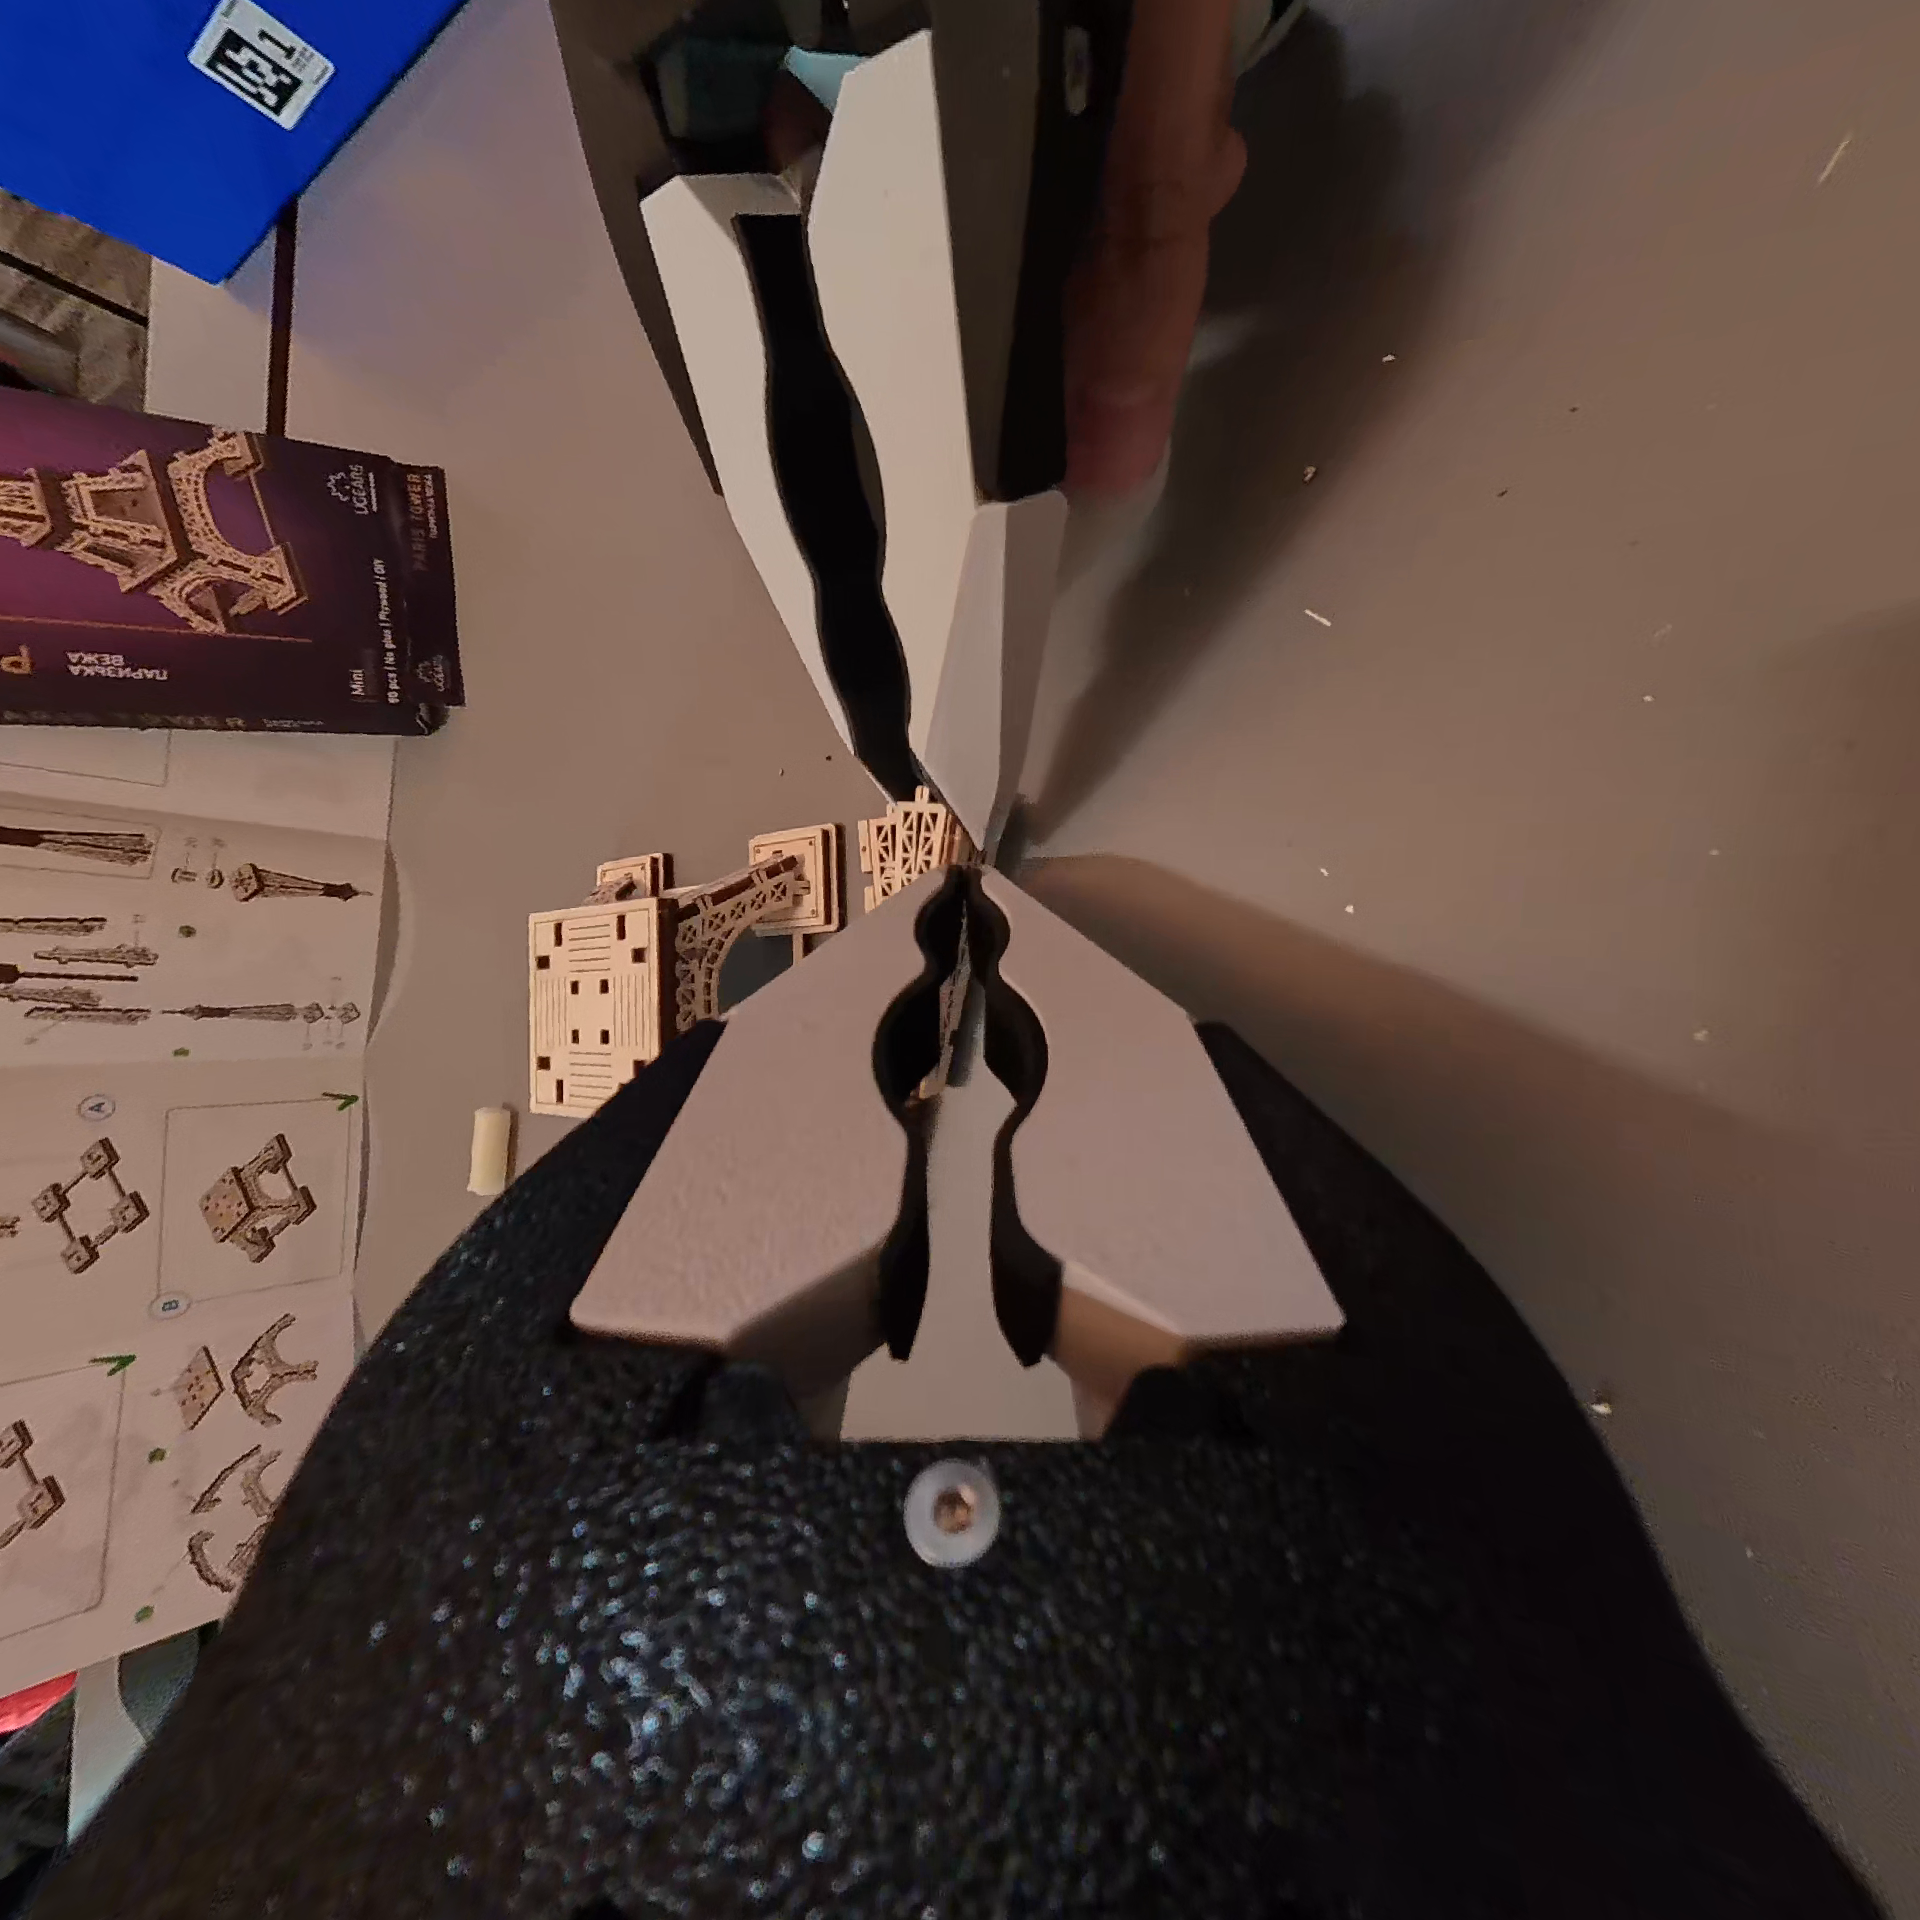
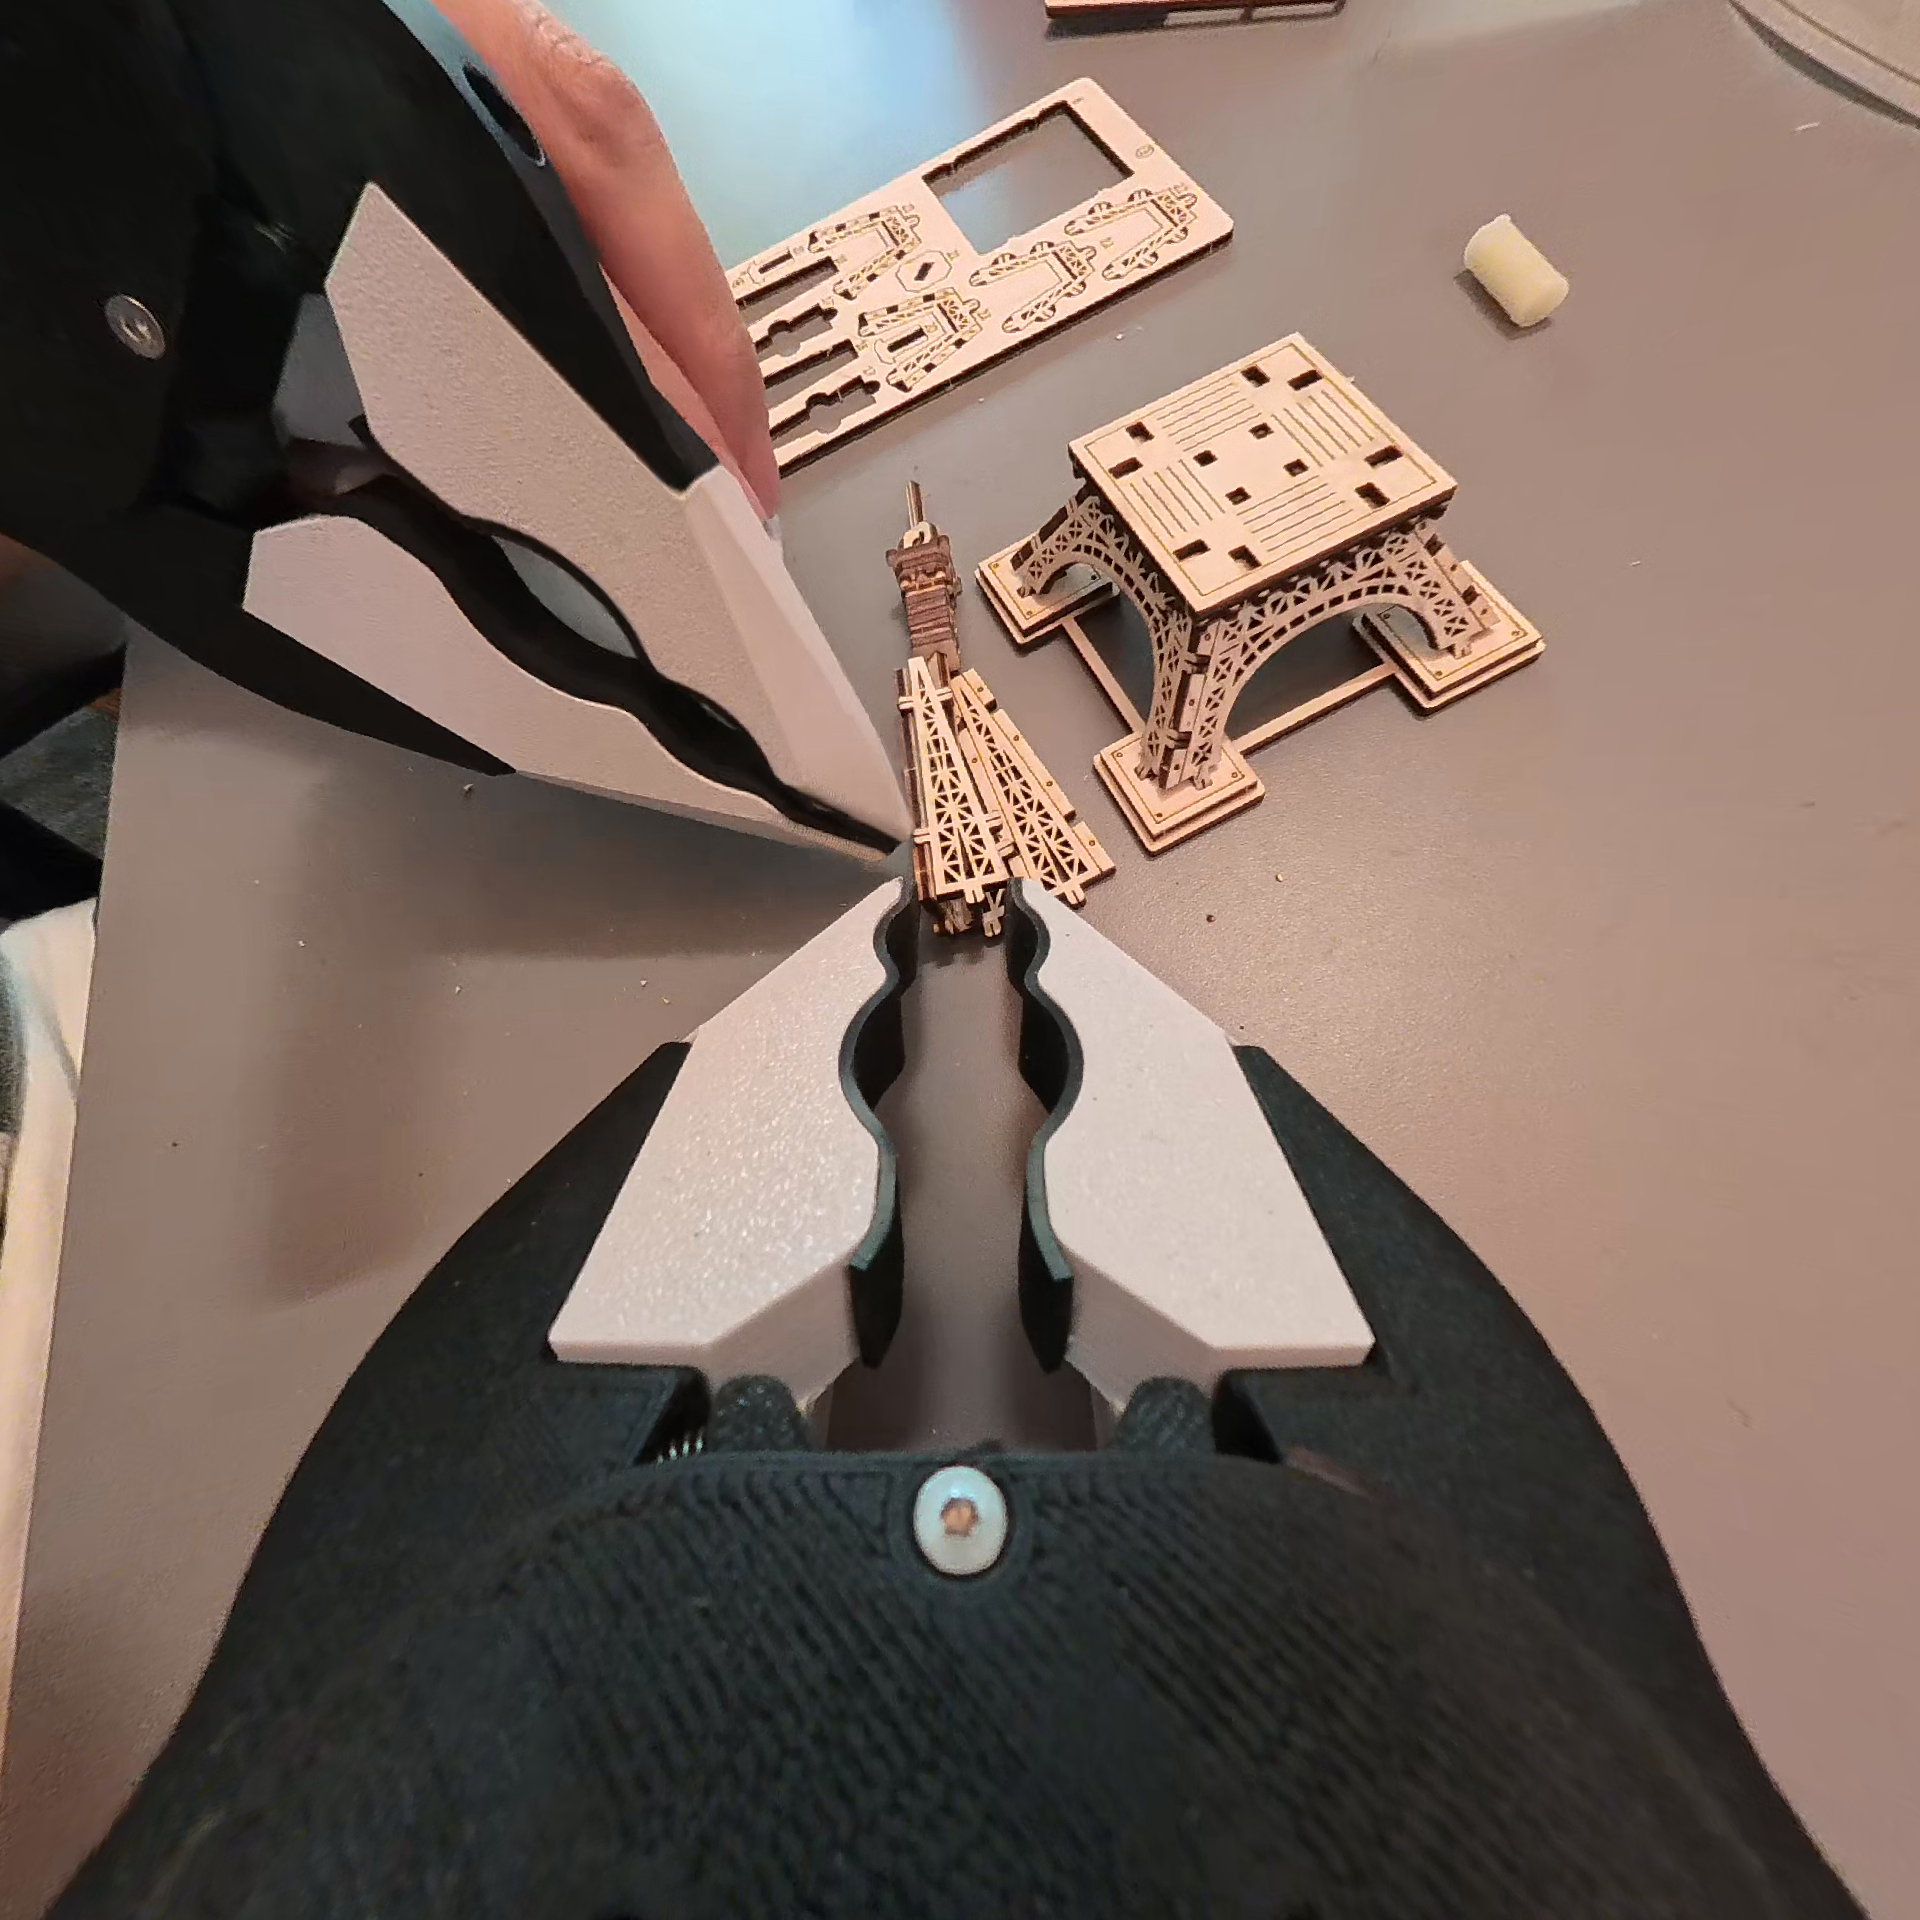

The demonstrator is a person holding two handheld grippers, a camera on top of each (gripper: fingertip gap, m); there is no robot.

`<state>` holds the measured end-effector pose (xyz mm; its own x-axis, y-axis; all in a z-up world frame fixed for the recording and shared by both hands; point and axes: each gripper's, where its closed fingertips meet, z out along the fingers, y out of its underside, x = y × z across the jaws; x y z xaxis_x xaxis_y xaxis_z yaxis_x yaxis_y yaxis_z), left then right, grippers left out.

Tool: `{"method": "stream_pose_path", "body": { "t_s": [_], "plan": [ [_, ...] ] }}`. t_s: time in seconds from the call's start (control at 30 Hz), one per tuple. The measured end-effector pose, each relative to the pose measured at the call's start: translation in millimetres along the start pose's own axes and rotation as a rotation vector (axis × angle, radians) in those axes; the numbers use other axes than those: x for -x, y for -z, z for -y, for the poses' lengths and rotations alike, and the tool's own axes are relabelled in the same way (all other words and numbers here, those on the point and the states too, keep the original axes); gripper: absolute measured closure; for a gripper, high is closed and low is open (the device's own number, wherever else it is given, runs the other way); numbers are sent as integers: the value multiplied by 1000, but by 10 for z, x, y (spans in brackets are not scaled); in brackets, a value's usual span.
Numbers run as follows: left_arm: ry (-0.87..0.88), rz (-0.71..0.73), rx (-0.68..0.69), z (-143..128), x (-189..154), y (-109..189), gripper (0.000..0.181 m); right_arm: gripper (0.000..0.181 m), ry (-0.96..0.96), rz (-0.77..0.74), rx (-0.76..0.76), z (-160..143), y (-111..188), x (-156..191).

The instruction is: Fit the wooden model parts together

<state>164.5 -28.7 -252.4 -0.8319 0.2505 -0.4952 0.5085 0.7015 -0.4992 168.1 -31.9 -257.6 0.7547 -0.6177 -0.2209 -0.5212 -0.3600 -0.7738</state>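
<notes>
The upper tower section [image 2: 961,769], a slim lattice spire, lies on the grey table [image 2: 1455,1039] with its wide end towards me. My right gripper [image 2: 963,899] is closed on that wide end. My left gripper [image 2: 896,840] comes in from the upper left, its tips against the section's lower left edge. In the left wrist view my left gripper [image 1: 964,883] is shut on a thin flat wooden part [image 1: 951,997], seen edge-on between its pads. The right gripper [image 1: 977,821] meets it tip to tip there. The arched tower base [image 2: 1262,582] stands just right of the spire.
A punched-out wooden parts sheet [image 2: 987,301] lies behind the spire. A small white cylinder [image 2: 1515,270] lies at the far right. The kit box [image 1: 208,582], an instruction sheet [image 1: 177,1143] and a blue object [image 1: 187,125] lie beyond the base. The table edge runs close at my left. My left and right fingertips are right by each other. Both grippers' tips are roughly 20 centimetres from the small white cylinder [image 2: 1515,270]. It is also in sight in the left wrist view [image 1: 491,1142].
</notes>
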Motion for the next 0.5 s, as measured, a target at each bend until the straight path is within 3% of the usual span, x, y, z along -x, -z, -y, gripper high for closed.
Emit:
{"method": "stream_pose_path", "body": {
  "t_s": [0.5],
  "plan": [
    [28, -61, 39, -6, 12, -18, 181, 167, 36, -28, -2, 3, 0, 2]
  ]
}}
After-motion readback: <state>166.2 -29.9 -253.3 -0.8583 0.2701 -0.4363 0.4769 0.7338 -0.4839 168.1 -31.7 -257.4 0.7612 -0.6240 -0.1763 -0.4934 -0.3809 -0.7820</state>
